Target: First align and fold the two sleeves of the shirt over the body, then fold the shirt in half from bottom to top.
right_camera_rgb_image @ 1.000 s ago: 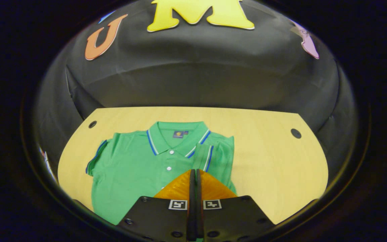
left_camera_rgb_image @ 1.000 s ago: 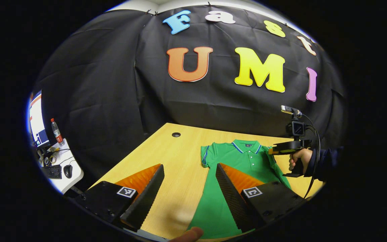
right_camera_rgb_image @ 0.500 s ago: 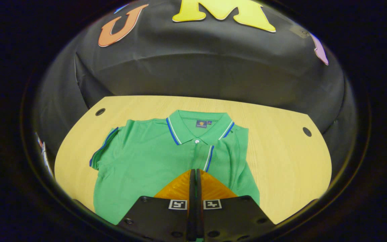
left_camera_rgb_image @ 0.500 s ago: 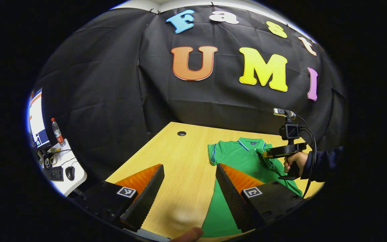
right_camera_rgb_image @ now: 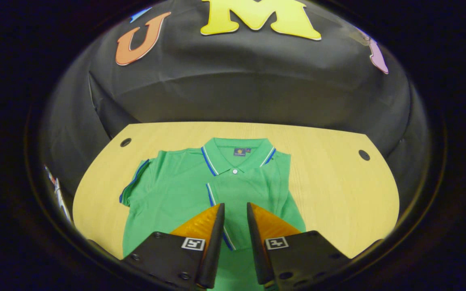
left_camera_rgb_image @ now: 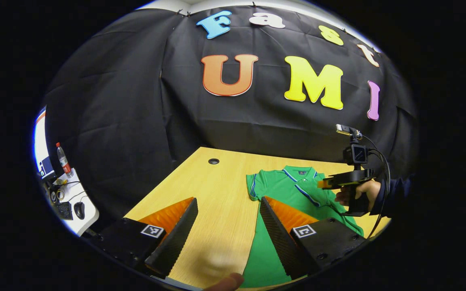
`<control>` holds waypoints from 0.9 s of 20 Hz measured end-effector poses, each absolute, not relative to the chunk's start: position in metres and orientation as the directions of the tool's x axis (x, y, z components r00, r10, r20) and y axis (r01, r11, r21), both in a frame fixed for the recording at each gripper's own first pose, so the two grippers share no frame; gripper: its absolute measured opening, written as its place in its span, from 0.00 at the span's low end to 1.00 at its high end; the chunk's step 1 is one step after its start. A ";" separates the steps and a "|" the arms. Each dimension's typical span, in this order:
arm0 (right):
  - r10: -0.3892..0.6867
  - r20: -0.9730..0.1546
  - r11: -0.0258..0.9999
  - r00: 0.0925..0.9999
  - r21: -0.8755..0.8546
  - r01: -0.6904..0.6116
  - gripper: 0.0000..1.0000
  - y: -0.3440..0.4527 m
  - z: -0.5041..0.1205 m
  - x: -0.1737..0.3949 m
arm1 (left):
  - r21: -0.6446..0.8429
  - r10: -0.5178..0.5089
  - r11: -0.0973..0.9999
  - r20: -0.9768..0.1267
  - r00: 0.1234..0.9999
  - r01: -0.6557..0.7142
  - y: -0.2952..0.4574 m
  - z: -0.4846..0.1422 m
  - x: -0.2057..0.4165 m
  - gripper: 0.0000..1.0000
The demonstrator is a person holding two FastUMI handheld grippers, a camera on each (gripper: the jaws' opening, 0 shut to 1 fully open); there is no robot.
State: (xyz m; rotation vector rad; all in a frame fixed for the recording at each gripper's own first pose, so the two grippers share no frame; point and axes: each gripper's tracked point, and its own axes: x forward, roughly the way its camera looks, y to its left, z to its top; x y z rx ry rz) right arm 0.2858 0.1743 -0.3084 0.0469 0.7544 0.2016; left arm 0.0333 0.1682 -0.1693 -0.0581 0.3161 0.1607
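The green polo shirt (right_camera_rgb_image: 184, 190) lies flat on the wooden table (right_camera_rgb_image: 338, 190), collar at the far end and hem toward us, so its long axis runs near to far. In the right gripper view we see the right sleeve (right_camera_rgb_image: 249, 194) already laid over the chest, its striped cuff running down the middle just under the collar. The left sleeve (right_camera_rgb_image: 134, 184) is not yet folded; it sticks out sideways at the shirt's left shoulder, lying flat on the wood.

That open sleeve is what the next move turns on, we judge. In the left gripper view it (left_camera_rgb_image: 252, 186) sits ahead and a little to the right of our left gripper (left_camera_rgb_image: 228, 220), whose fingers are spread wide with nothing between them, hovering over the near left part of the table beside the shirt's edge. So the left gripper is the nearer one: it would need to go forward and slightly right to reach the cuff, then carry it rightward across the body.

Our right gripper (right_camera_rgb_image: 235, 226) hangs over the middle of the shirt with its fingers parted by a narrow gap and gripping nothing; the folded sleeve lies beneath and beyond them. From the left gripper view we see it (left_camera_rgb_image: 321, 184) held by a hand (left_camera_rgb_image: 360, 193) over the shirt's right side.
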 end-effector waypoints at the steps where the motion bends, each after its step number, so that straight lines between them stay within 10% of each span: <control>1: 0.204 -0.671 0.979 0.713 0.120 -0.167 0.39 0.172 -0.303 0.281 | -0.037 0.142 0.986 -0.319 0.937 -0.162 0.168 -0.172 0.039 0.99; 7: 0.228 -0.640 0.974 0.734 0.146 -0.175 0.60 0.142 -0.254 0.250 | -0.039 0.098 0.992 -0.348 0.932 -0.119 0.161 -0.193 0.100 0.99; 9: 0.207 -0.612 0.978 0.763 0.122 -0.168 0.85 0.123 -0.230 0.241 | -0.045 0.078 0.994 -0.354 0.932 -0.101 0.155 -0.202 0.127 0.99; 18: 0.127 -0.531 0.992 0.838 0.046 -0.121 0.93 0.058 -0.165 0.195 | -0.024 0.069 0.996 -0.442 0.894 -0.089 0.145 -0.270 0.216 0.99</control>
